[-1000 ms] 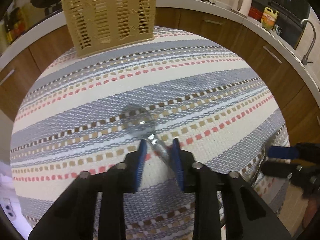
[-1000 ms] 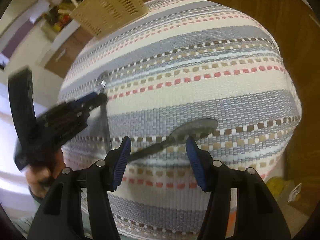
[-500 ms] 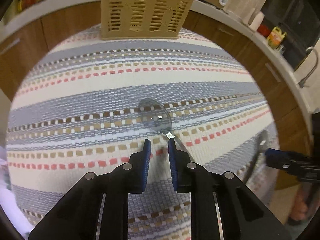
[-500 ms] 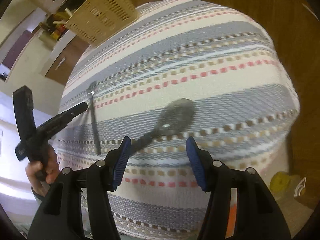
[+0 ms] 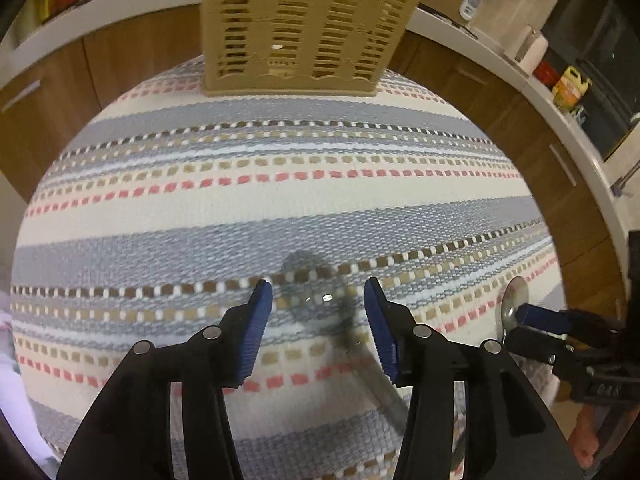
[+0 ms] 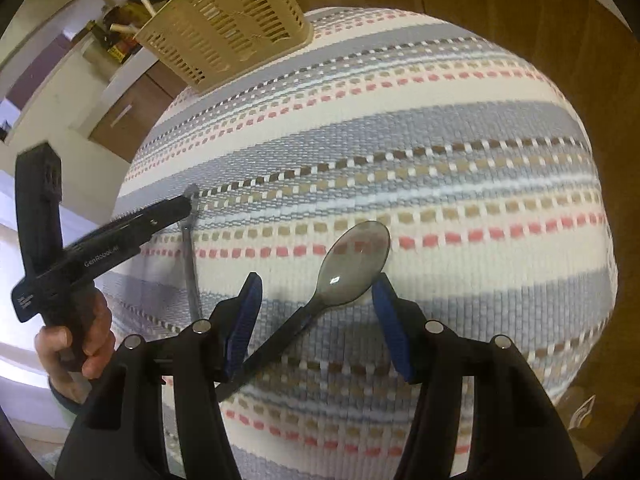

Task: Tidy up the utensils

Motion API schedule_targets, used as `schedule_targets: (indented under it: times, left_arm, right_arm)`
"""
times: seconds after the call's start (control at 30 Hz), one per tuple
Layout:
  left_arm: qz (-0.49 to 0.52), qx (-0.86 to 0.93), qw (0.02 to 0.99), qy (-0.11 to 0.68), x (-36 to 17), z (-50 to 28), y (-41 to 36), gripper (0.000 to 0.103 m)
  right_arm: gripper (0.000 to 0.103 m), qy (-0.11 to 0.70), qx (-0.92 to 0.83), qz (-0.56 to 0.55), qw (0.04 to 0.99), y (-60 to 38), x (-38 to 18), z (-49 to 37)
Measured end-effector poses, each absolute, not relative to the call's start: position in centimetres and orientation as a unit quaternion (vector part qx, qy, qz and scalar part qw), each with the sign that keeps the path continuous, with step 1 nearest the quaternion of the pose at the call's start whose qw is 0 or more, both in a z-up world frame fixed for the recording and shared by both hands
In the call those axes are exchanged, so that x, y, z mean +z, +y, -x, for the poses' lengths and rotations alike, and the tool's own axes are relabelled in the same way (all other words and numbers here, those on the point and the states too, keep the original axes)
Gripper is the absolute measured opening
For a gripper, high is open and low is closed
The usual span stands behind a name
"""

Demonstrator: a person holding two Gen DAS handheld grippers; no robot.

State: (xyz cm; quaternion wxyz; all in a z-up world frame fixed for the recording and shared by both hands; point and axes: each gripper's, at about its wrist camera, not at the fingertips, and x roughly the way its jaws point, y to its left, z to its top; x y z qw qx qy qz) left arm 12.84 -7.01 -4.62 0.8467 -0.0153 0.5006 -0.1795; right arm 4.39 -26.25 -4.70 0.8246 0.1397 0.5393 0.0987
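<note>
In the left wrist view a clear spoon [image 5: 310,294] shows blurred on the striped tablecloth [image 5: 280,208]. My left gripper [image 5: 317,292] straddles its bowl with the jaws opening, and neither pad touches it. The right wrist view shows the left gripper [image 6: 188,204] over that spoon's handle [image 6: 191,268]. A dark translucent spoon [image 6: 356,264] lies flat between the fingers of my open right gripper [image 6: 318,284], its handle running under the left finger. From the left wrist view the right gripper [image 5: 520,320] sits at the table's right edge, by the dark spoon's bowl [image 5: 514,300]. A beige slotted basket [image 5: 296,28] stands at the table's far edge.
The basket [image 6: 224,28] appears top left in the right wrist view. Wooden cabinets and a white counter ring the table, with a yellow bottle [image 5: 568,88] on it. A person's hand [image 6: 80,340] grips the left gripper's handle.
The left jaws, shut on the clear spoon's neck before, have spread wide and let it go. The right gripper slid over the dark spoon, so its bowl now lies between the fingers.
</note>
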Motion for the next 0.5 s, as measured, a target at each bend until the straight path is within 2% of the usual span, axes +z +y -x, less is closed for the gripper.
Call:
schedule_targets:
  times: [0.07,0.13,0.17,0.2,0.3,0.4,0.5]
  left_arm:
    - [-0.011,-0.174,0.853,0.492,-4.8,-12.5,-8.2,0.05]
    - [-0.04,-0.164,0.859,0.483,-5.0,-12.3,-9.1,0.05]
    - [-0.056,-0.156,0.862,0.478,-5.0,-12.1,-9.5,0.046]
    - [-0.073,-0.147,0.866,0.473,-5.1,-11.9,-9.8,0.036]
    - [-0.107,-0.167,0.865,0.461,-5.1,-11.3,-10.0,0.034]
    - [-0.118,-0.188,0.857,0.464,-5.0,-11.2,-9.3,0.031]
    - [-0.099,-0.202,0.854,0.469,-4.8,-11.4,-7.5,0.029]
  right_arm:
    - [0.053,0.53,0.09,-0.107,0.836,-25.4,-4.6,-4.1]
    - [0.038,0.521,0.079,-0.069,0.847,-24.6,-4.7,-4.1]
    - [0.028,0.517,0.074,-0.044,0.852,-24.3,-4.6,-4.2]
    - [0.025,0.516,0.081,-0.035,0.852,-24.4,-4.7,-4.3]
    - [0.014,0.519,0.098,-0.021,0.849,-24.5,-4.6,-5.3]
    - [0.01,0.527,0.114,-0.013,0.842,-24.8,-4.5,-6.6]
    - [0.01,0.527,0.124,0.004,0.841,-25.1,-4.2,-8.4]
